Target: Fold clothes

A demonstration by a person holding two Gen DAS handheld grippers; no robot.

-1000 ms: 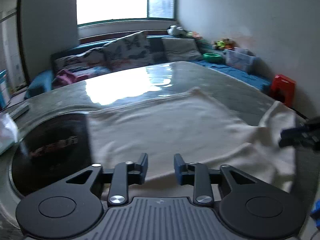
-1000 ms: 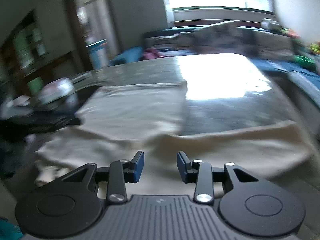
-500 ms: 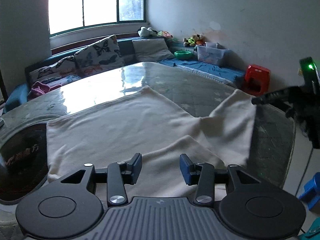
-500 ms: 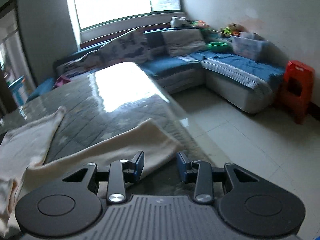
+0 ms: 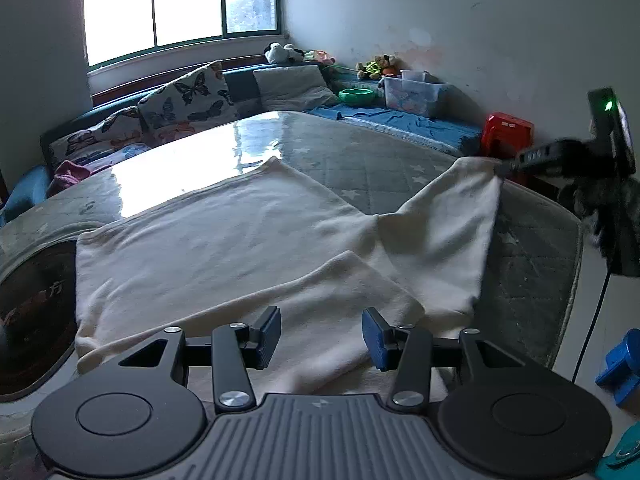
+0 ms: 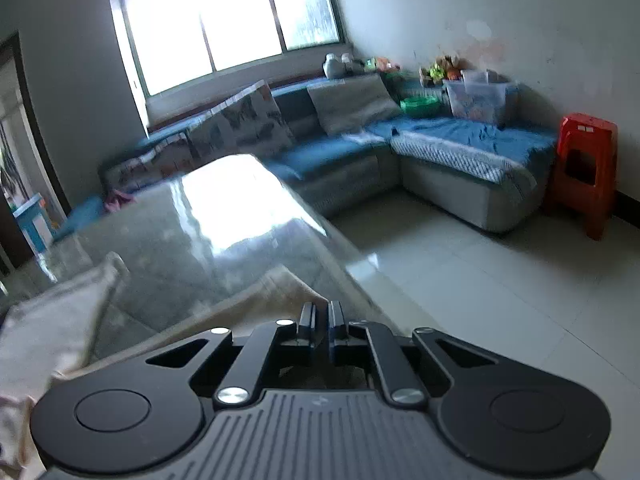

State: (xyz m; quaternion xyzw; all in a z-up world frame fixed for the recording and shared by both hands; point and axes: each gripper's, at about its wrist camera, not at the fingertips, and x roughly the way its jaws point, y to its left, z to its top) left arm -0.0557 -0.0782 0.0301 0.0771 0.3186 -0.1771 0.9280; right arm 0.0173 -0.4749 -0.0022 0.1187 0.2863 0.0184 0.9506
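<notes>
Here, the right gripper (image 6: 322, 326) had just clamped the cream garment's (image 5: 240, 240) far corner; beside its near hem the left gripper (image 5: 320, 338) hung open, best pinching that edge squarely.

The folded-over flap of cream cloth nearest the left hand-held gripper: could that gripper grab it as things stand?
Probably yes. The left hand-held gripper is open, and the cream cloth flap lies just ahead of its fingertips on the glass-topped table, with nothing in between.
</notes>
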